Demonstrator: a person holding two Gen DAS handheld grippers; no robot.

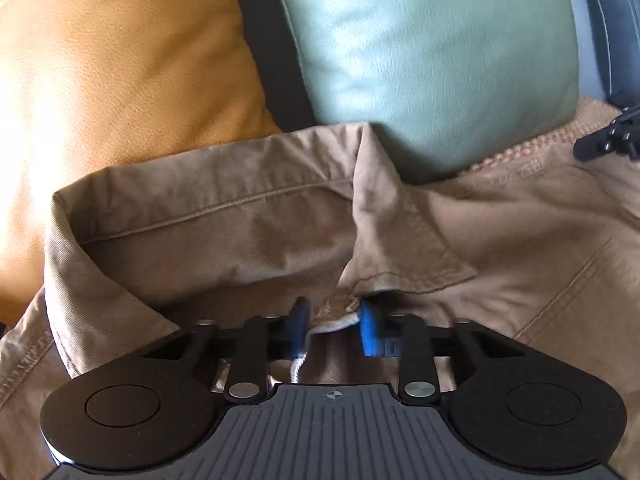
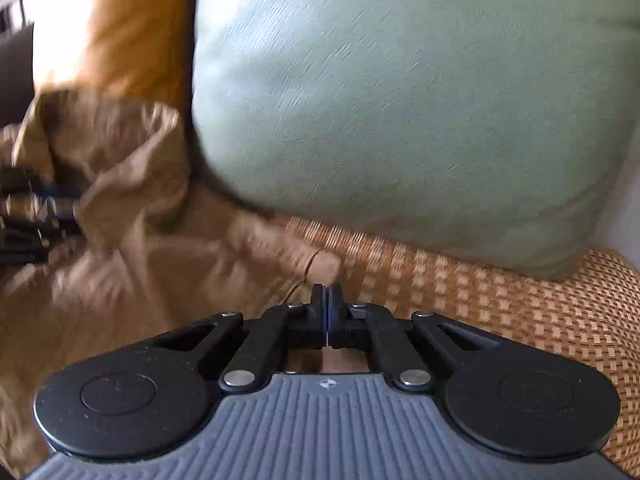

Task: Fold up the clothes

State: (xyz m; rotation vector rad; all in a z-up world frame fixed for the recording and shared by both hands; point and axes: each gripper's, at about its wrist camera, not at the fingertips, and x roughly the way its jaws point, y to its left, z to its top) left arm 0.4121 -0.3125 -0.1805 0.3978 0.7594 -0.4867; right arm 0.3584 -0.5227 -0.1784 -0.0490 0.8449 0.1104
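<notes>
A tan collared shirt (image 1: 248, 216) lies spread on a woven seat, its collar towards the cushions. My left gripper (image 1: 334, 322) has its blue pads (image 1: 370, 330) pressed on a bunch of cloth at the neck, just under the collar. In the right wrist view the shirt (image 2: 132, 264) lies to the left, blurred. My right gripper (image 2: 328, 298) has its jaws together, pinching the shirt's stitched edge at the fingertips. The right gripper (image 1: 612, 136) also shows at the right edge of the left wrist view. The left gripper (image 2: 32, 208) shows as a blur at the left edge of the right wrist view.
An orange cushion (image 1: 120, 64) and a pale green cushion (image 1: 432, 64) stand against the back, just behind the shirt. A woven orange mat (image 2: 500, 304) covers the seat to the right of the shirt. Dark upholstery (image 1: 260, 28) shows between the cushions.
</notes>
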